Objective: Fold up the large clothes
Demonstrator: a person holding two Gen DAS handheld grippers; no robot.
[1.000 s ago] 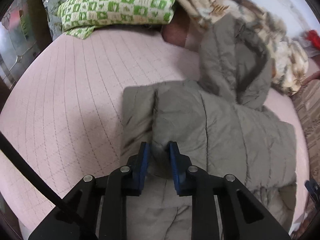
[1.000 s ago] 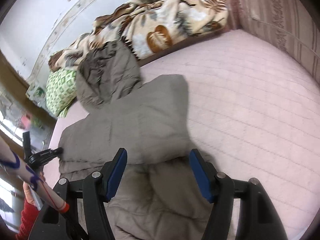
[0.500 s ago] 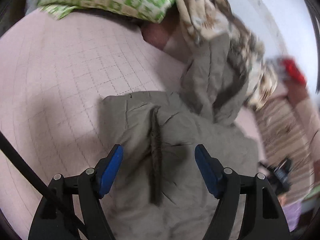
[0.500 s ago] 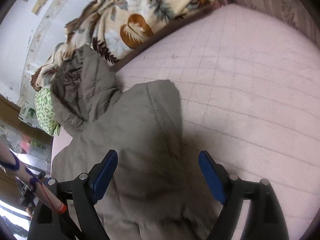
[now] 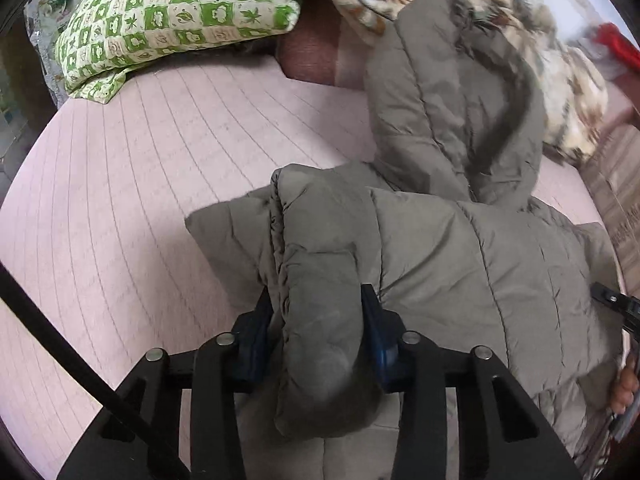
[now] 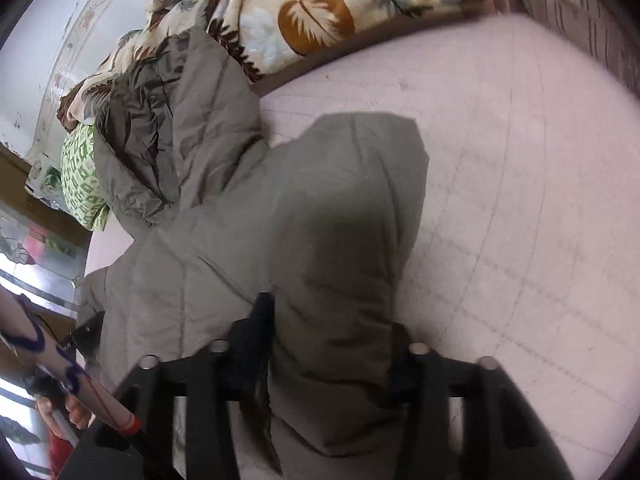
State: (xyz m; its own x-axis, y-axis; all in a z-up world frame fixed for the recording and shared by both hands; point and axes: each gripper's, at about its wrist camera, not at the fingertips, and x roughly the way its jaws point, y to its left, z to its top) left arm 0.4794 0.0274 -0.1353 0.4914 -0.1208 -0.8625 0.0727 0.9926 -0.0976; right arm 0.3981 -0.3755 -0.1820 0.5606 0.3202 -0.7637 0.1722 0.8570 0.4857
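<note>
A large grey-green padded hooded jacket [image 5: 460, 248] lies on a pink quilted bed [image 5: 140, 184]. My left gripper [image 5: 318, 316] is shut on a thick fold of the jacket's left side, bunched up between its blue pads. In the right wrist view the same jacket [image 6: 248, 240] spreads ahead, hood [image 6: 180, 112] at the far end. My right gripper [image 6: 332, 344] is shut on a thick fold of the jacket's right side; the fabric covers most of its fingers.
A green-and-white checked pillow [image 5: 176, 20] and a leaf-patterned blanket [image 6: 312, 12] lie along the head of the bed. Bare pink mattress [image 6: 520, 184] lies right of the jacket. The other gripper shows at the right edge [image 5: 616, 304].
Half a second ago both grippers were open above the jacket. Both have now closed on thick folds of the jacket, one on each side.
</note>
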